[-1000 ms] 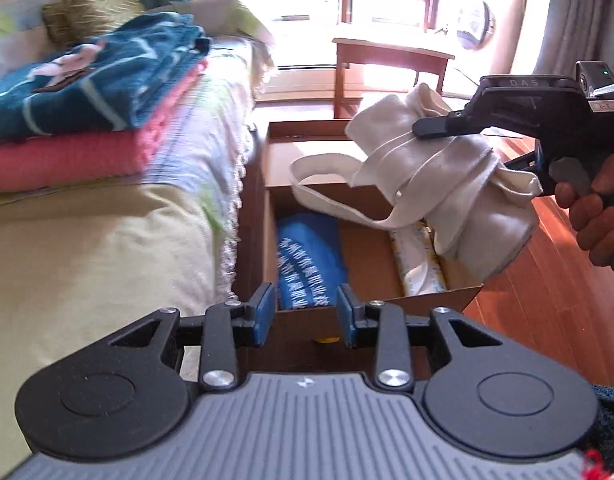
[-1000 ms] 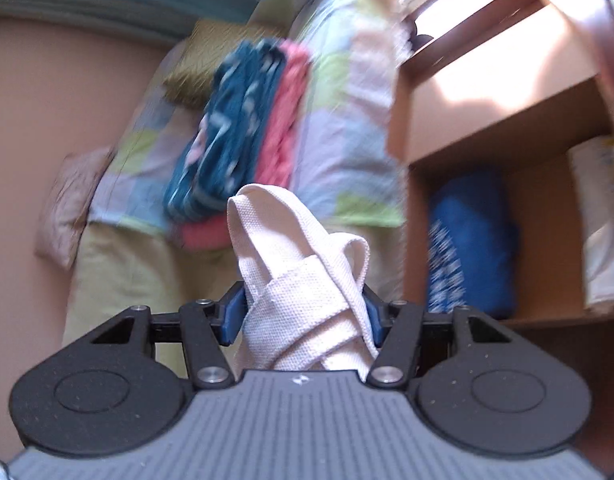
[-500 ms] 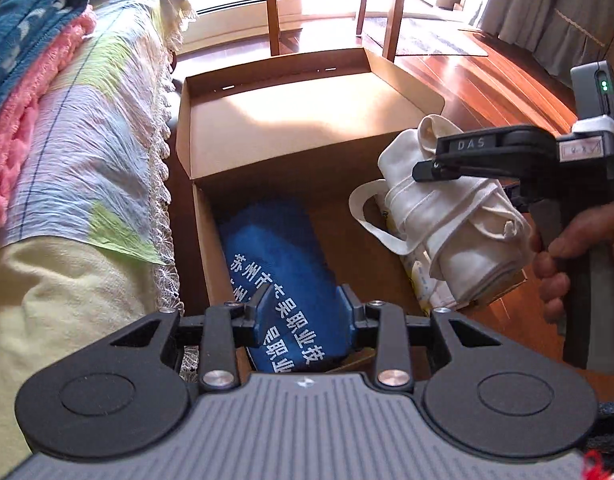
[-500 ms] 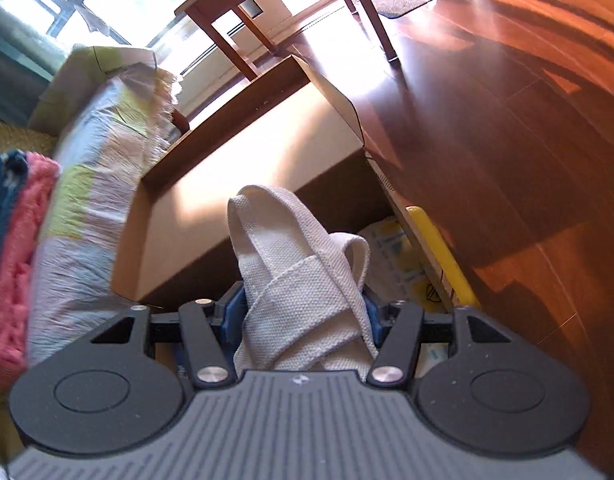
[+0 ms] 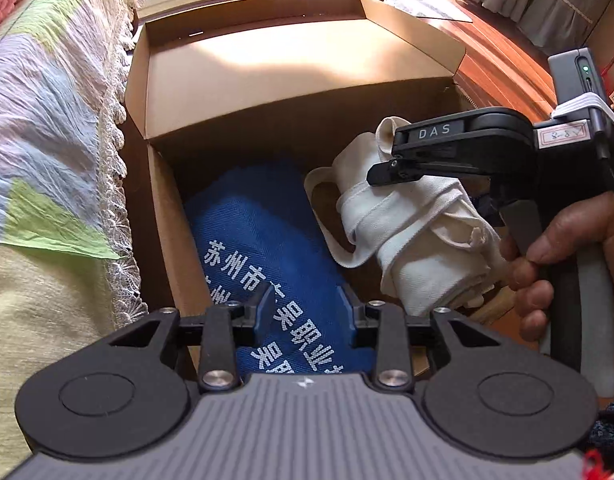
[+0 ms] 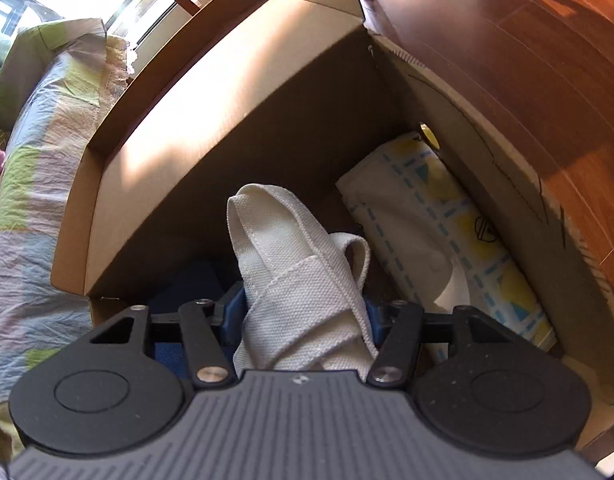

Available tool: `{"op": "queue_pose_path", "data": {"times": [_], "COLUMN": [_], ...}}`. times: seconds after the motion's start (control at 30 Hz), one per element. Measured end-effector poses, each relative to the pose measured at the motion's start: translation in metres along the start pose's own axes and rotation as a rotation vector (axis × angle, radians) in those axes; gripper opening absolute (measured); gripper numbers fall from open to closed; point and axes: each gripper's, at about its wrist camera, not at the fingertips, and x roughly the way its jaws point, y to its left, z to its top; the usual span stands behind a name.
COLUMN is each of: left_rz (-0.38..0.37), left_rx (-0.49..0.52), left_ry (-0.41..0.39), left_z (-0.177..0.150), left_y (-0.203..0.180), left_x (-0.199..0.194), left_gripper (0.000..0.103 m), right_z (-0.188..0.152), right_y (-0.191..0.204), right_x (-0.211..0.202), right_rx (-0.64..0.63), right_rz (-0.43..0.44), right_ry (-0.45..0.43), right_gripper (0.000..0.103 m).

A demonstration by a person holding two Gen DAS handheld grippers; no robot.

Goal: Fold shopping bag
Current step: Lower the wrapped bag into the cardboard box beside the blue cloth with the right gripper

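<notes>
The right hand-held gripper [image 6: 303,312] is clamped on the folded cream shopping bag [image 6: 299,300], wrapped in its own straps, and holds it over the open cardboard box [image 5: 291,64] on the wooden floor [image 6: 507,40] beside the bed [image 5: 47,128]. A hand [image 5: 563,264] grips its handle. Inside the box lie a blue cloth printed with white characters [image 5: 267,248] and a patterned packet [image 6: 447,240] along one wall. The left hand-held gripper [image 5: 305,308] hangs above the blue cloth, its jaws partly apart with nothing between them.
</notes>
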Motion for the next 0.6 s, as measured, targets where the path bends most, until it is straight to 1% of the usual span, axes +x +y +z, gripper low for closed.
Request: {"op": "queue_pose_path", "data": {"times": [0.13, 0.2, 0.27, 0.4, 0.53, 0.6], "left_rz": [-0.02, -0.025, -0.023, -0.027, -0.031, -0.032], "left_rx": [-0.002, 0.004, 0.007, 0.003, -0.001, -0.005], "left_ry": [0.008, 0.017, 0.027, 0.033, 0.031, 0.029], "left_z": [-0.002, -0.003, -0.003, -0.004, -0.004, -0.005], "left_y": [-0.002, -0.003, -0.003, -0.003, -0.003, -0.002], "left_x": [0.009, 0.013, 0.018, 0.023, 0.024, 0.023], "left_gripper": [0.04, 0.04, 0.04, 0.04, 0.04, 0.04], "right_z": [-0.006, -0.008, -0.009, -0.006, -0.003, -0.001], "right_y": [-0.006, -0.007, -0.004, 0.001, 0.004, 0.004], "right_x": [0.014, 0.017, 0.02, 0.028, 0.023, 0.021], "right_rx": [0.039, 0.037, 0.014, -0.043, -0.102, -0.122], "right_rz": [0.0, 0.008, 0.007, 0.009, 0.003, 0.015], "right_ry": [0.034, 0.046, 0.059, 0.154, 0.187, 0.208], "right_gripper": [0.055, 0.055, 0.057, 0.059, 0.063, 0.065]}}
